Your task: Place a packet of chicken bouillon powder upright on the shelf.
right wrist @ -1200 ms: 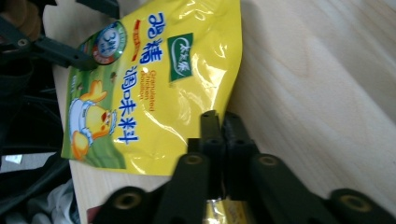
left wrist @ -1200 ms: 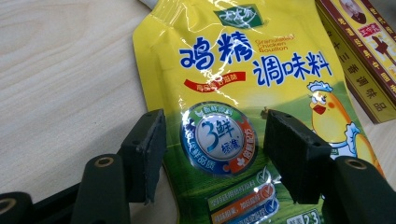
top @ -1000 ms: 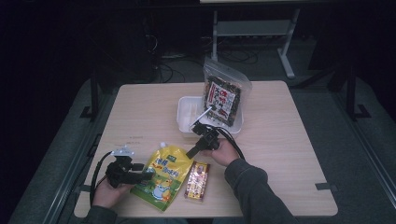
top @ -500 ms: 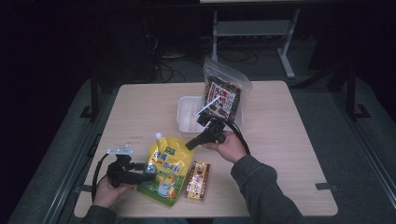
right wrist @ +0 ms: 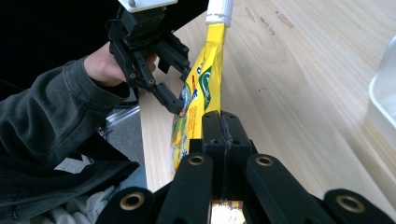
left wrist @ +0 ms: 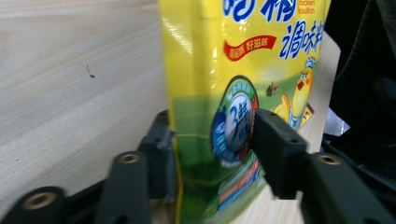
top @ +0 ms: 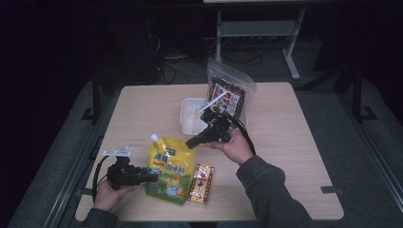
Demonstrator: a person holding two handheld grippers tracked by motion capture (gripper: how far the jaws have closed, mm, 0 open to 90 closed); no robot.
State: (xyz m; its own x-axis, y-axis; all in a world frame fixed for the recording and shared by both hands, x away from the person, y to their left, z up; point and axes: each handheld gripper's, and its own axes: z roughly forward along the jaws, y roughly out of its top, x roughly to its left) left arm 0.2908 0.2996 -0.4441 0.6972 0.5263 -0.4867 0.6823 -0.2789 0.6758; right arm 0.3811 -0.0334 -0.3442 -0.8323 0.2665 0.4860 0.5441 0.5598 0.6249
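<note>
A yellow spouted pouch (top: 168, 168) with a white cap (top: 153, 137) is at the table's near left. My left gripper (top: 152, 175) comes in from its left side. In the left gripper view the pouch (left wrist: 224, 70) stands between the jaws, which have just been closing; one pad presses its printed face, the other its edge. The right gripper view shows the pouch (right wrist: 205, 88) tilted up on edge with the left gripper (right wrist: 180, 100) on it. My right gripper (top: 190, 142) hovers above the table past the pouch's top, jaws shut (right wrist: 222, 116) on nothing.
A small gold and red snack packet (top: 200, 183) lies just right of the pouch. A white plastic container (top: 192, 116) sits at mid table, with a clear bag of dark snacks (top: 228, 95) leaning behind it. Bare wood lies to the far left and right.
The right gripper has lifted away from the pouch's top and risen. The pouch has tipped up and shifted slightly left, and the left jaws have closed onto it.
</note>
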